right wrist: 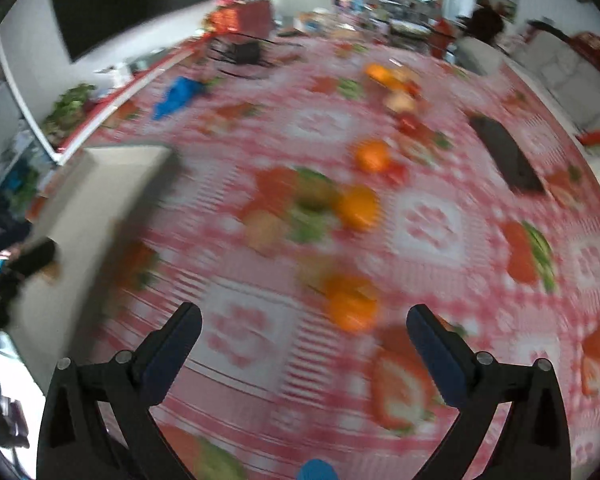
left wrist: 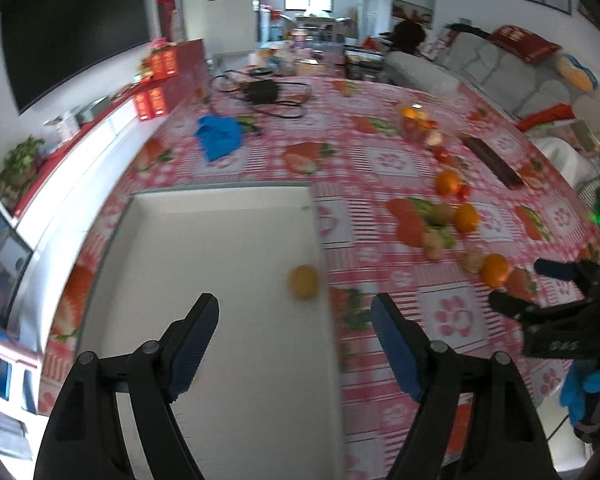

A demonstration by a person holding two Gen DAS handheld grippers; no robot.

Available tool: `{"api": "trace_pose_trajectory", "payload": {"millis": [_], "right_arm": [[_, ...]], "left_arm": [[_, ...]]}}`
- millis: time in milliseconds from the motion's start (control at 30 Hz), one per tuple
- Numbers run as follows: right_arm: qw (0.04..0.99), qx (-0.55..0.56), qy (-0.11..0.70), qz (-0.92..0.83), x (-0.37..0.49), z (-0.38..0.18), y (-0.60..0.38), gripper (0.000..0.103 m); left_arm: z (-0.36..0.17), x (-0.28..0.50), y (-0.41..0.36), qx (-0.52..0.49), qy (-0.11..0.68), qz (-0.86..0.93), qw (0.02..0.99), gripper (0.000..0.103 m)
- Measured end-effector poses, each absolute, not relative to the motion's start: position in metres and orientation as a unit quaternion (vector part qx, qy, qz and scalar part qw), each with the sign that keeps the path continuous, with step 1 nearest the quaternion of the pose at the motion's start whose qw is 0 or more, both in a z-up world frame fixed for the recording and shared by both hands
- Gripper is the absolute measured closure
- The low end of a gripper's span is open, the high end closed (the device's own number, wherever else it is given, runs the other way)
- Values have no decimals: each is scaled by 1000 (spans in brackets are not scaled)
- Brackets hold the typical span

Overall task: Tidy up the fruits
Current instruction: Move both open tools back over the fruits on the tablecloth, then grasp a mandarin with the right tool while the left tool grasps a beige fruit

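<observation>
Fruits: yellow-orange round one (left wrist: 303,281) inside white tray (left wrist: 220,216), against its right wall; no evident long axis; oranges (left wrist: 495,270) scattered mid-tablecloth (left wrist: 380,160). Left gripper (left wrist: 292,316), right gripper (right wrist: 304,324): jaws spread, nothing between

Both wrist views overlook table (left wrist: 380,152).

One fruit (left wrist: 303,281) in tray (left wrist: 220,208); oranges (left wrist: 495,269) on table (left wrist: 380,136) right of it

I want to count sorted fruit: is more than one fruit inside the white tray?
No, the left wrist view shows only one yellowish fruit in the white tray.
</observation>
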State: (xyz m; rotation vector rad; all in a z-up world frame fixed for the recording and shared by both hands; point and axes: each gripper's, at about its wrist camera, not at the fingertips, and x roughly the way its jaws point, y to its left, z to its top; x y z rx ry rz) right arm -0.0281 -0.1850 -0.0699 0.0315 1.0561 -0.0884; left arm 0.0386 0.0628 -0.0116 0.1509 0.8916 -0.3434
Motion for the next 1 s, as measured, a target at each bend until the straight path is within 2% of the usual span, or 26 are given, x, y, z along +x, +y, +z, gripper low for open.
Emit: {"api": "trace_pose_trajectory", "payload": {"millis": [300,567,633,667,733,833,1000], "right_arm": [[854,16,516,-56,-31,-97,-207,0],[864,15,501,-47,-10,-102,-205,0],[868,11,494,-45,-8,-101,-204,16],[871,1,489,-46,-7,-99,-202,20],[874,-3,485,-38,-6,-98,-201,45],[877,-9,479,-28,-10,-96,-202,65],[880,10,475,-33,-28,-92,-221,65]], "left_arm": [[-28,40,-7,120,445,-199,865,21],[-38,53,-19,125,459,-187,860,21],[-41,58,-23,122,462,-187,858,21],[-42,60,-25,121,464,-188,857,21],[-47,65,-31,121,468,-190,855,21],[-54,69,-43,125,472,-194,851,22],[-64,74,-64,131,473,-204,847,22]]}}
